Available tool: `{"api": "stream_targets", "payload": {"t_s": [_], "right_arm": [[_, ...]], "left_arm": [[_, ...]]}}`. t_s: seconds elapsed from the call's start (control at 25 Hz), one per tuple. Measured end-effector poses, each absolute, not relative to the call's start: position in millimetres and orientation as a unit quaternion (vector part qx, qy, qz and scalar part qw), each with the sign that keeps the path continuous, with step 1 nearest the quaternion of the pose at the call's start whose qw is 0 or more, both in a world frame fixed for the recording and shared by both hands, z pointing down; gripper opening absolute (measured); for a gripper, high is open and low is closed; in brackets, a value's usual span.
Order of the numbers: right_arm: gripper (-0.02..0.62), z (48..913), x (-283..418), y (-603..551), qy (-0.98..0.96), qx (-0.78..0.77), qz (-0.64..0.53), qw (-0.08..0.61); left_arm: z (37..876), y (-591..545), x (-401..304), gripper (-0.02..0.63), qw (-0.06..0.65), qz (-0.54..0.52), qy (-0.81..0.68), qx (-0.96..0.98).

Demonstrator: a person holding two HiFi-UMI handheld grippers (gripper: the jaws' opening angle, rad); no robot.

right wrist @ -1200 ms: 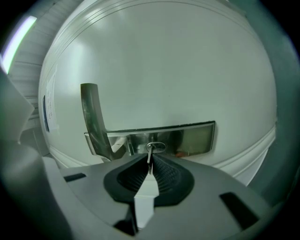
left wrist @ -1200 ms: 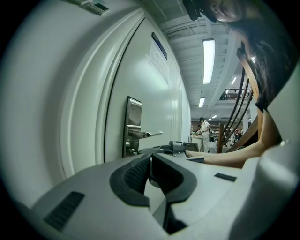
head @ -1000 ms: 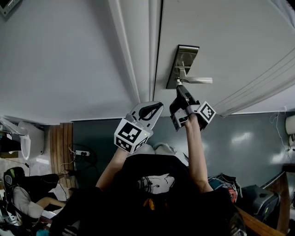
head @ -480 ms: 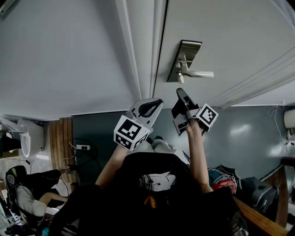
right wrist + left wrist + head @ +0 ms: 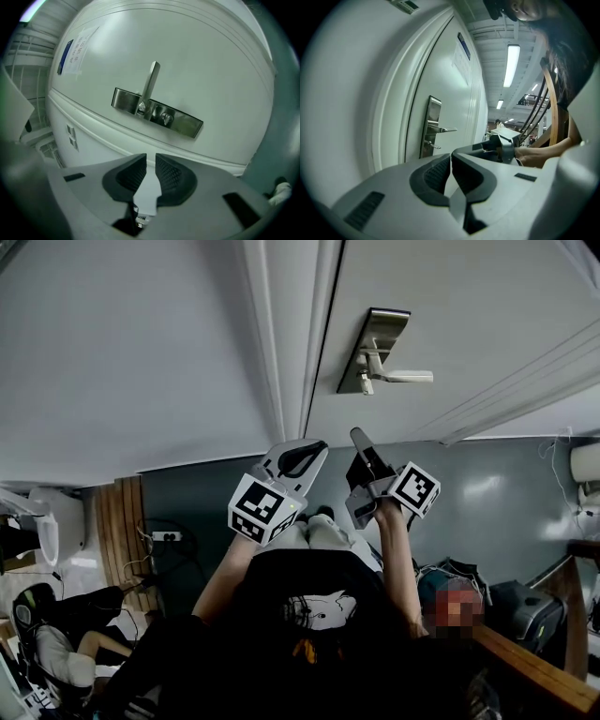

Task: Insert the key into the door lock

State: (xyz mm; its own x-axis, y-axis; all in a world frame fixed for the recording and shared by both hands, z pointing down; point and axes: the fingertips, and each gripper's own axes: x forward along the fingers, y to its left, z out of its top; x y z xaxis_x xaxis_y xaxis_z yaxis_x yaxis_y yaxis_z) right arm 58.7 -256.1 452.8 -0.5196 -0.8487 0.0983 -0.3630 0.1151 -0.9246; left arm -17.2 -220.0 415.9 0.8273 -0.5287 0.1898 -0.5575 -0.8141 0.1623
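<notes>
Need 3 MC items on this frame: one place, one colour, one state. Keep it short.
1. The lock plate sits:
A) mid-door
B) by the edge of the door, next to the frame
C) on the side far from the frame

2. The lock plate is:
A) black
B) brass yellow
C) silver metal

3. The left gripper is:
A) shut, with nothing in it
B) wide open
C) clamped on the plate

Answers:
1. B: in the head view, the plate lies right beside the door's edge and the frame.
2. C: it shows as shiny grey metal in every view.
3. A: the left gripper view shows its jaws meeting, well back from the door.
</notes>
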Motion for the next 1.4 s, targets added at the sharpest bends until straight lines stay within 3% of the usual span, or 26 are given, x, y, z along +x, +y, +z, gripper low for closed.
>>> {"api": "stream_targets", "payload": {"t_s": [0.72, 0.92, 1.4], "right_arm": [[0.046, 436, 99, -187, 0.731, -0.424, -0.502, 0.186], [0.046, 457, 88, -191, 0.736, -0.406, -0.511, 0.178], [0.046, 449, 153, -123, 0.775, -0.36, -0.495, 0.157]], "left_arm": [[401, -175, 27, 0.015, 0.122, 0.046, -0.306, 0.943], [430, -191, 0, 0.015, 0.138, 0.054, -0.351, 0.925], [435, -119, 37, 0.015, 0.15, 0.068, -0.434, 0.886]]}}
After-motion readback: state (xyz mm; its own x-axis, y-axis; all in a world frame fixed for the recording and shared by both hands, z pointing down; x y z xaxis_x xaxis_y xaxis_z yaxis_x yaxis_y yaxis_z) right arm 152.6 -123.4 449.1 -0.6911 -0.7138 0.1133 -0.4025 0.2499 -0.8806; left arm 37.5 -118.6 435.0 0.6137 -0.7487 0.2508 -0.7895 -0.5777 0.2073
